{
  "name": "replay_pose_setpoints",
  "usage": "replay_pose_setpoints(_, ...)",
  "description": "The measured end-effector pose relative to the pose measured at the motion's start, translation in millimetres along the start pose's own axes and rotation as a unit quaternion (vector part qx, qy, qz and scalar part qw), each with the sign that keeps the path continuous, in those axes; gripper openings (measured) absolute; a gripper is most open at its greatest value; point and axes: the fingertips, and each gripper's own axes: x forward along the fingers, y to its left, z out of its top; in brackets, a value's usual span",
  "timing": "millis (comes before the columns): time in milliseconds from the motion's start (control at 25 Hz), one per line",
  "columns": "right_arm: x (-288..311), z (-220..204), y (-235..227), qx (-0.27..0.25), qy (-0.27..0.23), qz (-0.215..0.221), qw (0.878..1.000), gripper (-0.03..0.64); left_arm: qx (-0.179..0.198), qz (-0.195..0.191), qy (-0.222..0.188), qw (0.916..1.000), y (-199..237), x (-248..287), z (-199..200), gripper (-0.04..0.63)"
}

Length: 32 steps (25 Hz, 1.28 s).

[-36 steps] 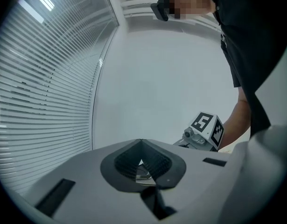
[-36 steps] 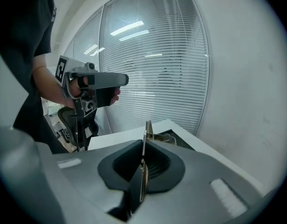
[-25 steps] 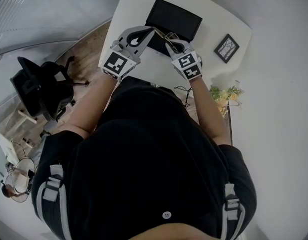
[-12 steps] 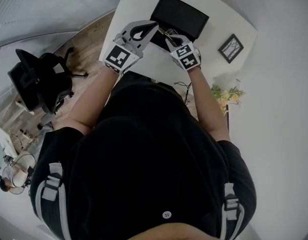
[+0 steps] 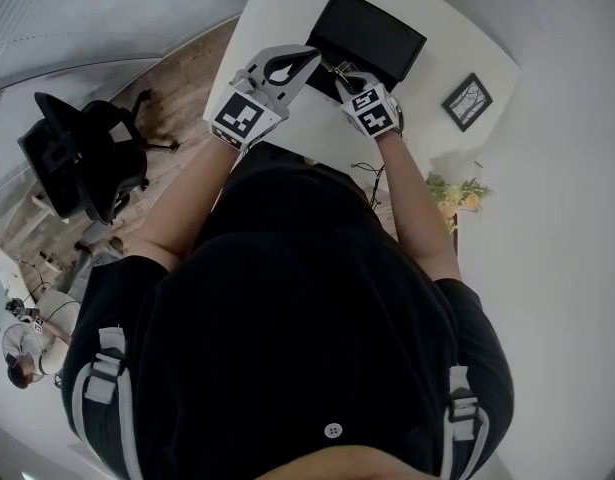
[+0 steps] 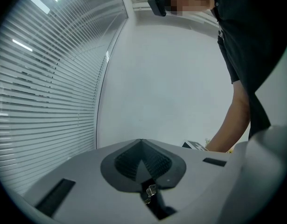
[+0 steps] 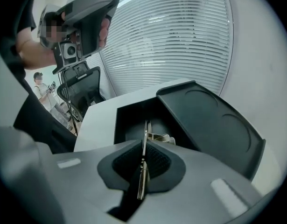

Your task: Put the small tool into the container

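The black container [image 5: 372, 33] stands open on the white table [image 5: 277, 8], its lid [image 7: 208, 120] tipped back to the right. My right gripper [image 7: 143, 146] is shut on the small tool [image 7: 144, 134], a thin metal strip that reaches forward over the container's open well [image 7: 134, 120]. A second small metal piece [image 7: 161, 137] lies inside the well. In the head view the right gripper [image 5: 339, 71] sits at the container's near edge. Just left of it, my left gripper [image 5: 307, 58] is raised and tilted upward, jaws shut [image 6: 141, 143] with nothing seen between them.
A framed picture [image 5: 466, 101] lies on the table's right side, with a small plant [image 5: 449, 190] and a cable [image 5: 367, 183] nearer me. An office chair [image 5: 82, 163] stands on the floor to the left. Window blinds [image 7: 171, 36] run behind the table.
Both grippers have edged a little toward the container. The right gripper still holds the tool; the left gripper has come away from it.
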Motion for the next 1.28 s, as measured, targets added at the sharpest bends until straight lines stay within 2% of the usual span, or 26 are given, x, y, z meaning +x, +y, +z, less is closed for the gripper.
replay_pose_setpoints(320,-2,3,-7,-0.017,0.009,-0.019,1.000,0.056,0.007,-0.003,-0.002,1.0000,2,0,6,0.008)
replay_pose_setpoints(680,-27,23,-24,-0.015,-0.027,-0.064,0.997,0.091,0.013,-0.006,-0.003,0.9999,-6,0,11,0.008)
replay_pose_setpoints(800,-43,37,-29,0.003,-0.057,-0.074,0.996,0.091,0.016,-0.004,-0.002,0.9999,-8,0,12,0.008)
replay_pose_setpoints(920,-67,61,-27,0.020,-0.108,-0.076,0.991,0.089,0.021,-0.003,-0.002,0.9998,-12,0,16,0.008)
replay_pose_setpoints(1280,-163,112,0,0.018,-0.253,-0.074,0.964,0.071,0.037,-0.008,-0.018,0.9991,-31,-7,43,0.008)
